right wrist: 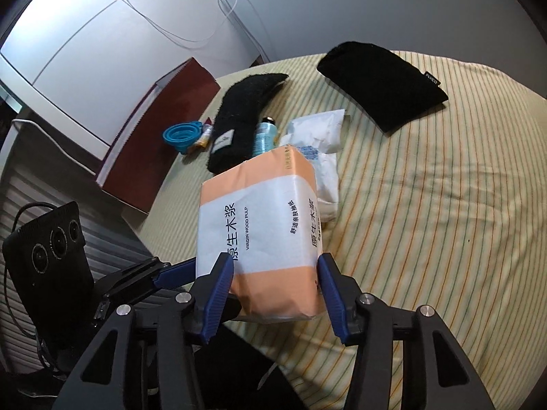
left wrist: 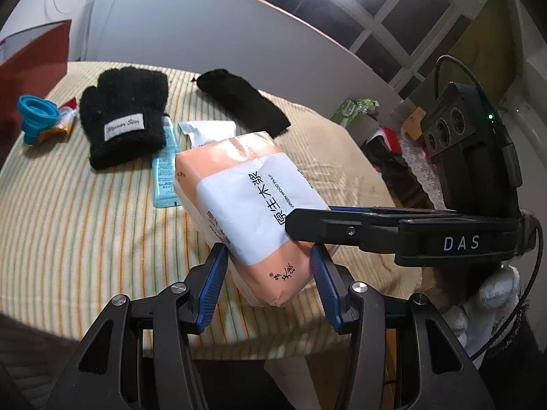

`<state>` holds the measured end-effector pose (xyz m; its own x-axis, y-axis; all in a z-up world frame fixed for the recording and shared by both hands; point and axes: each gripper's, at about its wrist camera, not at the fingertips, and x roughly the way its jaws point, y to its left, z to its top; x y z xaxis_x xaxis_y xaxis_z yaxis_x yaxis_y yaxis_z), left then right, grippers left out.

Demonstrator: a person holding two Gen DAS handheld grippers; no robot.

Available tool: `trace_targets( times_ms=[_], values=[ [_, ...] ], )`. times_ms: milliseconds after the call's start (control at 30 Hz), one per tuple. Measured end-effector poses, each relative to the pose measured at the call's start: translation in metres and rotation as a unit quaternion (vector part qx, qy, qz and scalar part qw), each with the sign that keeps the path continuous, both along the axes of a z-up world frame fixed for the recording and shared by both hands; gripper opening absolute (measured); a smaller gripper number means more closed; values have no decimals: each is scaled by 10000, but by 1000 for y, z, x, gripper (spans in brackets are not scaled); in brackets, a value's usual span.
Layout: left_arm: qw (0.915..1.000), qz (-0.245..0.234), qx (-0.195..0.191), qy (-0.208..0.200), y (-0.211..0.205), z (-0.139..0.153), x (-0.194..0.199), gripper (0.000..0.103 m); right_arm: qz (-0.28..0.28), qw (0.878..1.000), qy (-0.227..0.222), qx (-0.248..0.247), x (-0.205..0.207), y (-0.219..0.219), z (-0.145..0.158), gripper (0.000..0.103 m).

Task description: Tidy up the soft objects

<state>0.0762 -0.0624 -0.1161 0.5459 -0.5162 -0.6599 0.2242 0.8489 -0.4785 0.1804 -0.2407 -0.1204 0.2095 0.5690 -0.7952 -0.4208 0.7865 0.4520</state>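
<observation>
**Both grippers clamped on tissue pack over striped table**

Peach-and-white plastic-wrapped tissue pack [left wrist: 246, 212] sits between both tools, tilted, far end raised off the yellow-striped tablecloth [left wrist: 85, 225]. Left gripper [left wrist: 270, 273]: blue ribbed pads touch the near end of the pack on both sides, jaws part-closed and clamped on it. Right gripper [right wrist: 277, 283]: same, blue pads pressed to both sides of the pack's near end, clamped. In the left wrist view the right gripper comes in from the right edge, one black finger lying across the pack's white label; a white-gloved hand [left wrist: 489, 300] holds its handle.

Behind the pack on the cloth: fuzzy black knit glove [left wrist: 126, 116] with a white sewn label, lying flat, cuff toward camera. Light blue plastic tube [left wrist: 165, 171] just beside the glove, partly under its cuff edge. White soft pouch [right wrist: 318, 136] behind the pack, touching or nearly so, cannot tell. Black fabric pouch [right wrist: 383, 85] further back, well apart from the rest. Blue collapsible silicone funnel [left wrist: 36, 116] at the left table edge, a small orange-and-white tube [left wrist: 63, 121] just beside it. Dark red board [right wrist: 160, 136] stands beyond the table edge.
</observation>
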Motion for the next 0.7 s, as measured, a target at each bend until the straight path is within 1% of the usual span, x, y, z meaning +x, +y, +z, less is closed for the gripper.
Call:
trace_targets(
  times_ms=[167, 333, 533, 700],
  values=[
    [9997, 39, 1, -240, 13, 19, -11, 49, 3, 9999, -138, 26, -10, 10, 19, 47],
    [9985, 199, 64, -507, 38, 41, -15, 49, 161, 9992, -359, 73, -11, 35, 43, 47],
    [9950, 531, 232, -808, 82, 68, -12, 49, 452, 9971, -567, 246, 0, 82, 70, 47],
    [9902, 896, 436, -982, 125, 83, -3, 49, 757, 9937, -736, 377, 16, 134, 88, 47]
  ],
)
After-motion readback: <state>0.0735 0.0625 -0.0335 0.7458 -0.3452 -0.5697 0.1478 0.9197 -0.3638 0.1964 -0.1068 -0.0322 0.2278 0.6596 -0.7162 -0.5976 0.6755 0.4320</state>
